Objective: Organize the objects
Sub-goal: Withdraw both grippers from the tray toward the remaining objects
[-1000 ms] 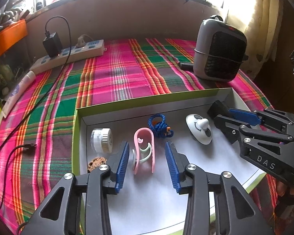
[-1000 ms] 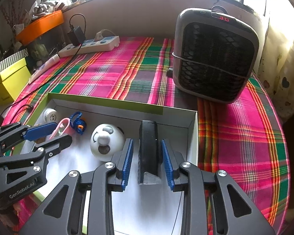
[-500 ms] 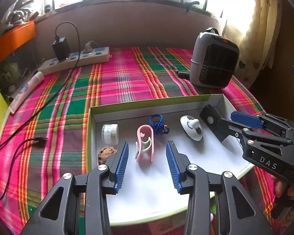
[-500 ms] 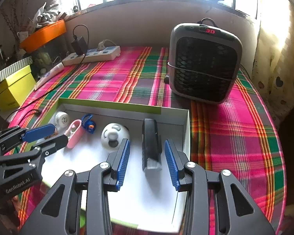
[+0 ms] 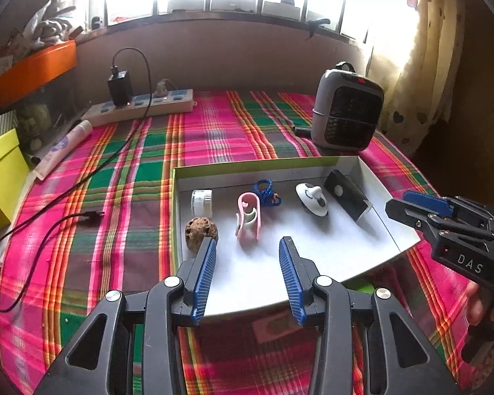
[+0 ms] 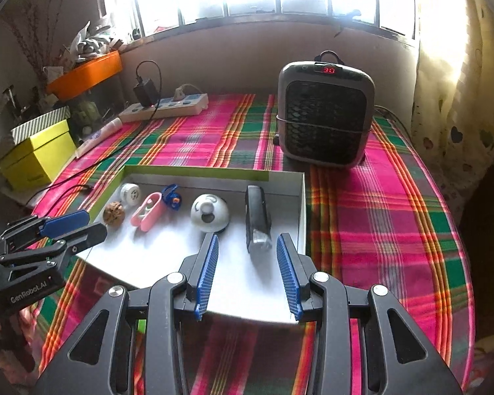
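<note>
A shallow white box lid with a green rim (image 5: 247, 166) (image 6: 194, 171) lies on the plaid cloth. Inside it lie a brown walnut (image 5: 201, 231) (image 6: 114, 214), a white cap (image 5: 201, 201) (image 6: 130, 193), a pink clip (image 5: 249, 215) (image 6: 147, 212), a blue cord bundle (image 5: 266, 193) (image 6: 172, 196), a white round knob (image 5: 312, 198) (image 6: 210, 213) and a black bar (image 5: 347, 195) (image 6: 257, 220). My left gripper (image 5: 247, 250) hovers open near the lid's front edge, behind the pink clip. My right gripper (image 6: 247, 247) is open too, just behind the black bar, holding nothing.
A grey fan heater (image 5: 345, 112) (image 6: 324, 115) stands behind the lid. A power strip with charger (image 5: 141, 105) (image 6: 164, 105) lies at the back, its cable (image 5: 49, 227) trailing left. A tube (image 5: 62, 151) and a yellow box (image 6: 36, 161) sit at the left edge.
Both grippers have pulled back and up from the lid. The right gripper has opened and let go of the black bar, which stays in the lid. The pink clip is left lying there.
</note>
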A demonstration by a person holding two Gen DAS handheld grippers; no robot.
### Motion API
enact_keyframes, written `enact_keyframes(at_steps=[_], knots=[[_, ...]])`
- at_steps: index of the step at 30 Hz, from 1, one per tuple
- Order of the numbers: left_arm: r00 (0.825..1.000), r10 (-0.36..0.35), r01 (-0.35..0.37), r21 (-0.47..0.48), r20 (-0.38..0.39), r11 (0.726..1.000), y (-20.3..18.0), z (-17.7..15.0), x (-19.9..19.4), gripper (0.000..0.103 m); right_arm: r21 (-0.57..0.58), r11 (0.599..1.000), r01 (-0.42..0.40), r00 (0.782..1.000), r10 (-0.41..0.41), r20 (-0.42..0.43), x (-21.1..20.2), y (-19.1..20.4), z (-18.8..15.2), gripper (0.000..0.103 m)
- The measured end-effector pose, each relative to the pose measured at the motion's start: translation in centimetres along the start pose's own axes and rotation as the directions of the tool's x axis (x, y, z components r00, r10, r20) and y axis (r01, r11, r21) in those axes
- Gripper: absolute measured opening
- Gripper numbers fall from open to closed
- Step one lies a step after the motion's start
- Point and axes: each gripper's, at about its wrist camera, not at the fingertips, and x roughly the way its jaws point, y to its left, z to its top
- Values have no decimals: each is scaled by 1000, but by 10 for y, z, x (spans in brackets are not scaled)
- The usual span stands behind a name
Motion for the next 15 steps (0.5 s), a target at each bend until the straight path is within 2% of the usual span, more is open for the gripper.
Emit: enact_keyframes(at_steps=[5, 15], knots=[[1000, -10, 10, -8, 23, 1000, 4, -10, -15, 38, -9, 1000, -4, 1000, 4, 16, -12, 1, -11, 38], [999, -41, 41, 21, -2, 999, 3, -43, -28, 38, -2, 1000, -28, 1000, 28, 7, -25, 7, -42, 38]])
